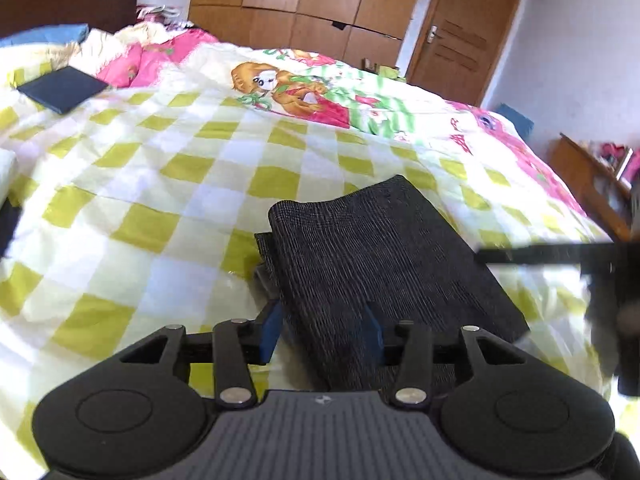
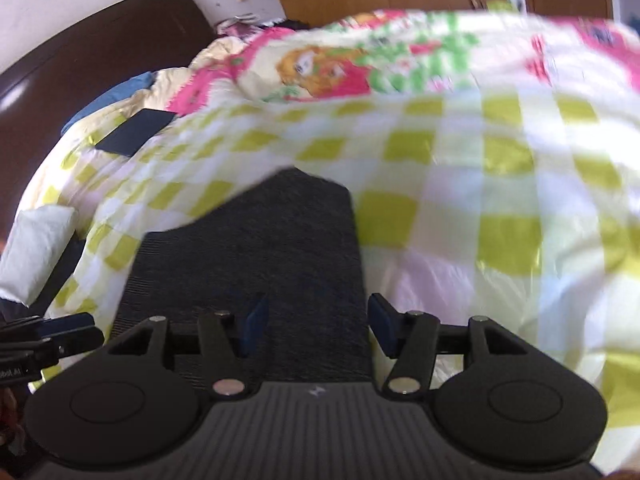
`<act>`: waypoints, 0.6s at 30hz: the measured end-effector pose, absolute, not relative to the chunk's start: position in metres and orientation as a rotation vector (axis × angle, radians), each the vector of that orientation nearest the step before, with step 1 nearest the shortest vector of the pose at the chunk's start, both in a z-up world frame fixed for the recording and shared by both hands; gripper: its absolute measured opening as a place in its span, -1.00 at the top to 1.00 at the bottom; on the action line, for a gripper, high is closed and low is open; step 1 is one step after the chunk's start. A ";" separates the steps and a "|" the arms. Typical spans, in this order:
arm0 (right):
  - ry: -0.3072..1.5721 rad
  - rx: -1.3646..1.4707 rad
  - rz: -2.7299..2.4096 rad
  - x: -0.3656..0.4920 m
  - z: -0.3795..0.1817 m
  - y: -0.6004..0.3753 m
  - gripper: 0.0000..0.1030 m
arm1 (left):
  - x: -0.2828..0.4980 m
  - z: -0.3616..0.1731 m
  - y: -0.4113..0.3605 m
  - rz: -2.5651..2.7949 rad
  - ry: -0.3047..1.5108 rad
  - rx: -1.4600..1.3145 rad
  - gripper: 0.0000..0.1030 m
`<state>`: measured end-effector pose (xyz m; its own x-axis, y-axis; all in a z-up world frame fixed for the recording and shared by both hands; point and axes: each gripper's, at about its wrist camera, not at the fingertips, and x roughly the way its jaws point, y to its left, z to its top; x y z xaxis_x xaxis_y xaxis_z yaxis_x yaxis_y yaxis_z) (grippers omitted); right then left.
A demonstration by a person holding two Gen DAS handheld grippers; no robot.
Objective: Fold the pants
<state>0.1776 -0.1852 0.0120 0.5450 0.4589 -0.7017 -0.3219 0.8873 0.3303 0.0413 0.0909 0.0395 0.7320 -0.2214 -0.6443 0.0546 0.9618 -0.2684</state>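
Jaws of the left gripper (image 1: 322,332) are spread, the folded dark pants (image 1: 376,264) lying between them on the checked quilt (image 1: 160,168). Right wrist: the right gripper (image 2: 316,322) is likewise released over the pants (image 2: 256,248)

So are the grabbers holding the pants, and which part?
Neither has clamped them. The dark pants lie folded on the quilt, their near edge between the open fingers of the left gripper and right gripper.
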 end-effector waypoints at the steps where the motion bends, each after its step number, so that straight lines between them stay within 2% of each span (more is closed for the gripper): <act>1: 0.916 0.206 0.474 0.183 0.000 -0.191 -0.11 | 0.047 0.034 0.092 -0.164 0.757 -0.253 -0.09; 5: 0.974 0.370 0.538 0.188 -0.032 -0.202 -0.14 | 0.068 0.006 0.082 -0.172 0.852 -0.251 -0.17; 10: 0.956 0.426 0.535 0.173 -0.028 -0.220 0.25 | 0.086 0.009 0.075 -0.199 0.854 -0.192 -0.22; 13: 0.946 0.419 0.482 0.168 -0.019 -0.235 0.35 | 0.109 0.009 0.062 -0.234 0.840 -0.149 -0.22; 18: 0.943 0.400 0.316 0.181 -0.010 -0.269 0.36 | 0.142 0.009 0.015 -0.329 0.827 -0.106 -0.22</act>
<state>0.1805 -0.2689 -0.0101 0.5514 0.4298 -0.7150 -0.0878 0.8822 0.4626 0.1424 0.0155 0.0094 0.6298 -0.3276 -0.7043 0.2457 0.9442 -0.2194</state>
